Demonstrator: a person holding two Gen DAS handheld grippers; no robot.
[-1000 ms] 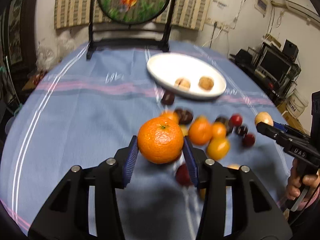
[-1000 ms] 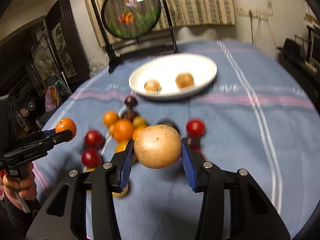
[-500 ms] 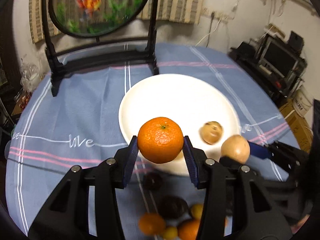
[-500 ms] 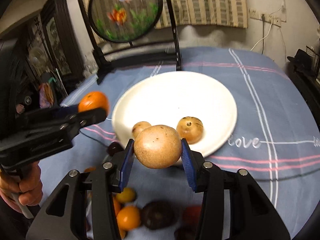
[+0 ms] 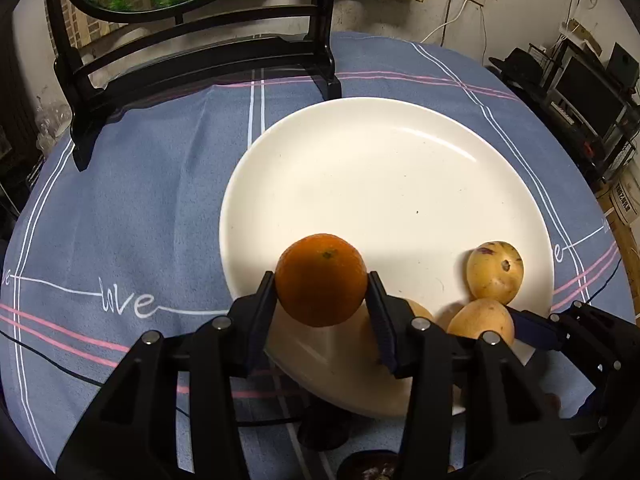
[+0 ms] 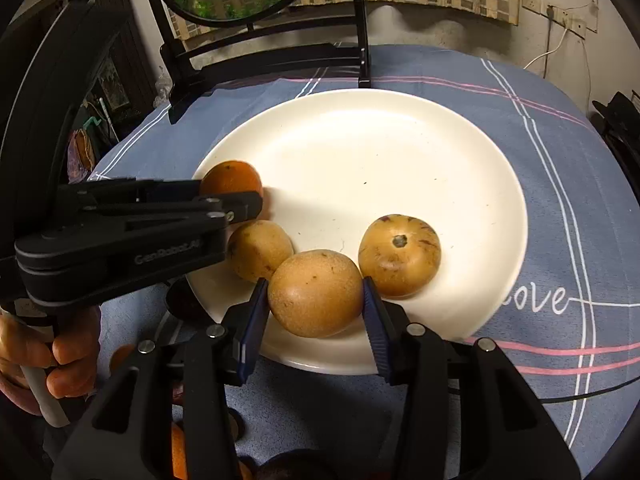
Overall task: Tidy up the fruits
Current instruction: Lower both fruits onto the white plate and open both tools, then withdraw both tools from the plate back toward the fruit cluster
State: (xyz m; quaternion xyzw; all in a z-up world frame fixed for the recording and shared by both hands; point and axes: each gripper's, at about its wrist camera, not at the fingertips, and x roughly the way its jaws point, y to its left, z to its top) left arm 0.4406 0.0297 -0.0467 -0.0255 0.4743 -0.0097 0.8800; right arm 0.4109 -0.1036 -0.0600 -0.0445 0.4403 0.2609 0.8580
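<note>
My left gripper is shut on an orange mandarin, held just above the near left rim of the white plate. My right gripper is shut on a round tan fruit, low over the plate's near edge. Two more tan fruits lie on the plate: one with purple streaks to its right, one to its left. The right wrist view shows the left gripper side-on with the mandarin. The left wrist view shows the right gripper's tan fruit at lower right.
A black stand with a round painted screen rises behind the plate on the blue striped cloth. Dark fruits lie by the plate's near edge. A hand grips the left gripper's handle. Shelves with electronics stand off to the right.
Both grippers have moved forward from over the loose fruit pile to the plate and come lower. Each still holds its fruit, and the plate now fills both views.
</note>
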